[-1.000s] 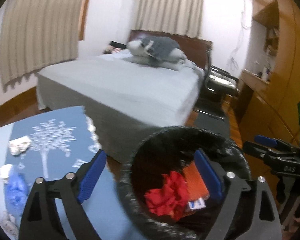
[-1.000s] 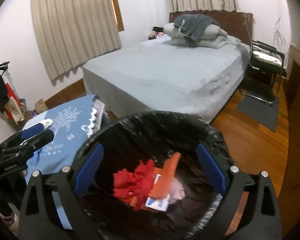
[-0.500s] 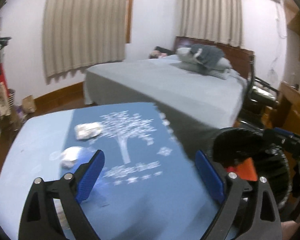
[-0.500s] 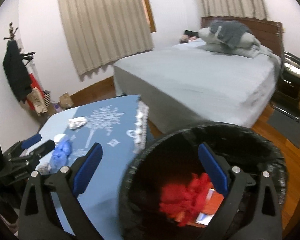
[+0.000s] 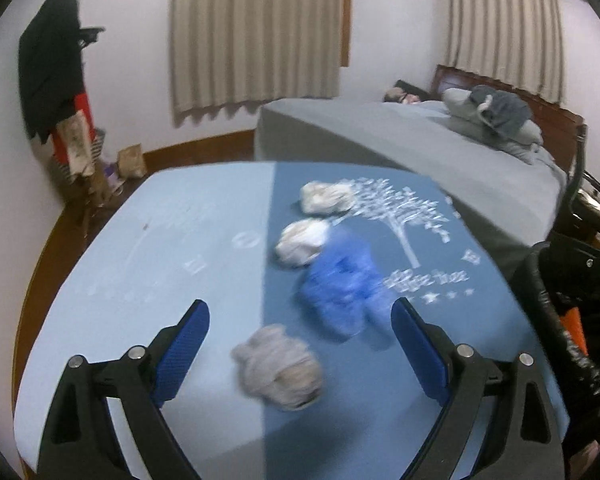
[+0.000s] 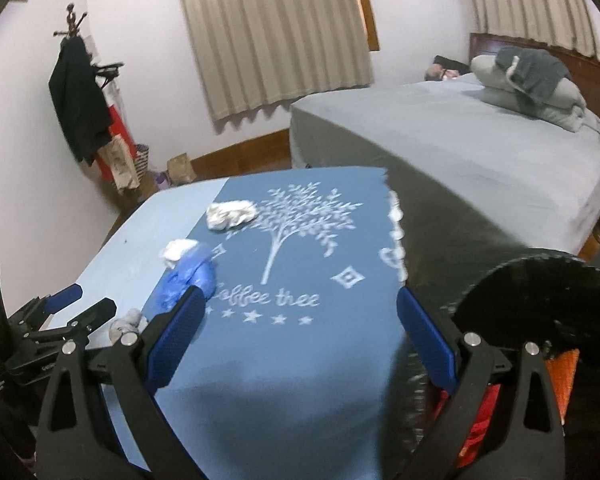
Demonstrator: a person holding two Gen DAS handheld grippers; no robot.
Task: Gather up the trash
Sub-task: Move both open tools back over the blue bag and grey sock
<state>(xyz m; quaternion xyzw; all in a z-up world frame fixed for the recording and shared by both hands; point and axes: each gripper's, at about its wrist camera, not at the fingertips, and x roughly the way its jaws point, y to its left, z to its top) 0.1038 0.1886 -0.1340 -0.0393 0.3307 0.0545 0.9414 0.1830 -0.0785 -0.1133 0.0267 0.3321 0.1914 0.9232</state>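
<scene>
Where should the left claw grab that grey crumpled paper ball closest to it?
Across its middle, from straight above. The grey paper wad is a rounded lump lying loose on the tablecloth, apart from the blue plastic bag. The open left gripper already straddles it, so lowering and closing should catch it.

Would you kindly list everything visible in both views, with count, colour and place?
Crumpled tissues: three, white-grey, on the tablecloth.
Plastic wrapper: one, blue, beside the middle tissue.
Tablecloth: one, two-tone blue with white tree print, on the table.
Bin: one, black-lined, right of the table; red and orange trash inside.
Bed: one, grey, behind the table.
Pillows: stacked, grey, at the headboard.
Curtains: beige, on the windows.
Coat rack: one, dark clothes, corner.
Left gripper: open, empty, blue fingers.
Right gripper: open, empty.
</scene>
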